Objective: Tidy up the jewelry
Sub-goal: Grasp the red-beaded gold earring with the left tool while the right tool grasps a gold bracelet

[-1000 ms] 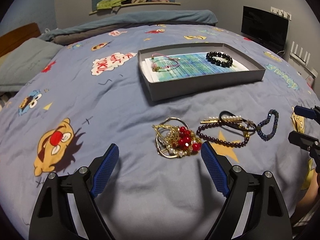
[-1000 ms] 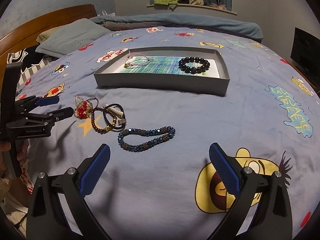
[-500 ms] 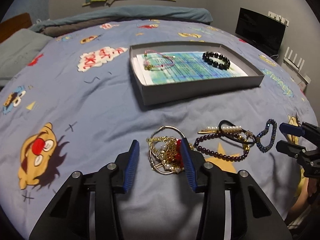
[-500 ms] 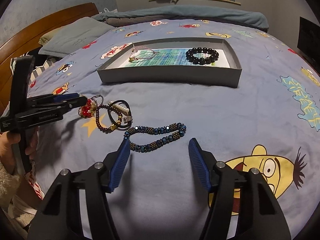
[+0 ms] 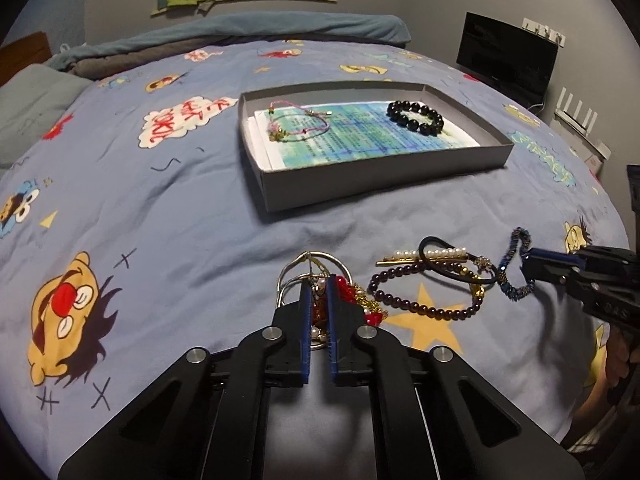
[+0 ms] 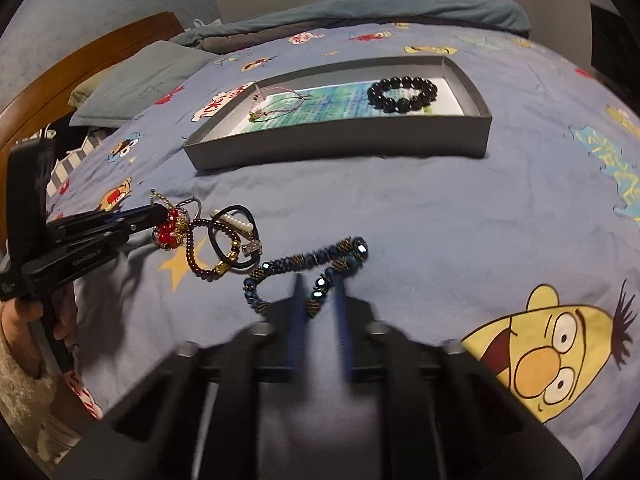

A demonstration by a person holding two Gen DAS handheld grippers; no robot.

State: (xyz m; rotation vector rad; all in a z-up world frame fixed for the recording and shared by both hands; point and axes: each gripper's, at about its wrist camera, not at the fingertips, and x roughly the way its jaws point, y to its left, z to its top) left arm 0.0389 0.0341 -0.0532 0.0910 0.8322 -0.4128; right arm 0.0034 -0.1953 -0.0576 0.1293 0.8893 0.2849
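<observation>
My left gripper (image 5: 319, 280) is nearly closed, pinching the gold-and-red bangle cluster (image 5: 320, 288) at lower center. The gray tray (image 5: 280, 196) lies straight ahead, upper center. My right gripper (image 6: 318, 280), blurred, straddles the blue beaded bracelet (image 6: 308, 268); grip unclear.

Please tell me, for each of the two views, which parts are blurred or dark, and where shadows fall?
Left wrist view: sharp overall; the left claw is crisp around the gold and red jewelry; corners vignette black; a shadow lies beside the grey tray. Right wrist view: the right claw is motion-blurred around the blue beaded bracelet, the bed stays sharp; fisheye bends both views.
</observation>
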